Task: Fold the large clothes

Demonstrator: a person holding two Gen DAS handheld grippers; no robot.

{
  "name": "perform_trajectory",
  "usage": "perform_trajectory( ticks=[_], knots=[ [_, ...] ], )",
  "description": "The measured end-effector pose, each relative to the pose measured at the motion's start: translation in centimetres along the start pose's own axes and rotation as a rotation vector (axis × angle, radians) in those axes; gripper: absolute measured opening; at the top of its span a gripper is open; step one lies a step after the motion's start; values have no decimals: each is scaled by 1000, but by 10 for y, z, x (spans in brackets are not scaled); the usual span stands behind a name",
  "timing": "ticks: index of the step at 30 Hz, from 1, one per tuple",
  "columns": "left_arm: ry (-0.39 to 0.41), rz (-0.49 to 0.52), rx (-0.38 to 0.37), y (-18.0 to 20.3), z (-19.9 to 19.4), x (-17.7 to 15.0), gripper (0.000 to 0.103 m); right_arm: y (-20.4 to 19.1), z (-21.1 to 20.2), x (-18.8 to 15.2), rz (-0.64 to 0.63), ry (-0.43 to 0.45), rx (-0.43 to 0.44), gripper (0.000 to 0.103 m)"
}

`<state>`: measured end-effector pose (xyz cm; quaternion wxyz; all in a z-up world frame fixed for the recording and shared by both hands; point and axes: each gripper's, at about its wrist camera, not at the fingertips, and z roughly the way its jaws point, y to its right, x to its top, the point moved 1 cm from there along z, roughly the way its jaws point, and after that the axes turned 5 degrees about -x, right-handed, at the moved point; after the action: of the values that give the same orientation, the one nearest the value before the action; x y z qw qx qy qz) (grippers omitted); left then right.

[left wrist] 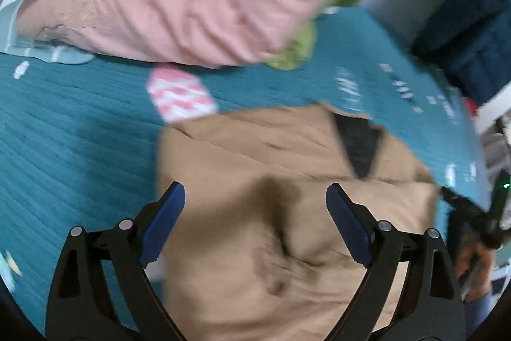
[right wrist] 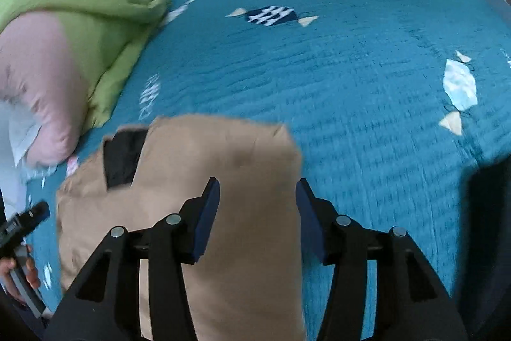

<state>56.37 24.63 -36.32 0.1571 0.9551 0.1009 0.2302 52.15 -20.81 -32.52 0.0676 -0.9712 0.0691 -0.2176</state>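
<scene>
the tan garment (right wrist: 223,181) lies at 12 o'clock under both spread-apart, empty grippers: right gripper (right wrist: 258,213) straddles its right edge, left gripper (left wrist: 255,213) over its middle.

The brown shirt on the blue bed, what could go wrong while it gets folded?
1. Both tongs, left and right, are open over the tan folded garment, so a loose pinch might let the fold slip apart.
2. The pink and green quilt lies close by, so a swinging fold could snag on it.

Teal bedspread (right wrist: 351,91), pink-green quilt (right wrist: 80,31)
</scene>
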Motion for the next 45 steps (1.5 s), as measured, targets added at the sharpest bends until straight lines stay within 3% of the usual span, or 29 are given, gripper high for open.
perform_trajectory(
  ticks=[5,9,16,17,21,22,25,32,36,45],
  knots=[
    [-71,-43,46,-25,31,19,90,8,35,26,42,-87,-46,48],
    [-160,-93,46,-42,56,23,90,15,58,33,76,-178,-17,50],
    [-200,-76,59,-51,72,31,89,22,72,37,73,-204,13,52],
    [-204,-70,65,-49,73,33,81,22,72,37,76,-201,18,50],
    [-190,13,98,-37,67,33,49,12,64,35,16,-177,39,18],
    [-182,27,64,-35,62,31,27,10,58,34,5,-161,40,15],
    [-143,55,30,-27,48,29,20,2,42,31,-24,-105,39,14],
    [-41,107,-49,-8,-24,12,17,-7,-29,22,-51,23,98,13],
    [15,141,-68,5,-72,-16,17,-12,-77,0,-71,80,143,13],
    [53,198,-111,27,-152,-116,17,3,-186,-96,-115,138,189,13]
  ],
)
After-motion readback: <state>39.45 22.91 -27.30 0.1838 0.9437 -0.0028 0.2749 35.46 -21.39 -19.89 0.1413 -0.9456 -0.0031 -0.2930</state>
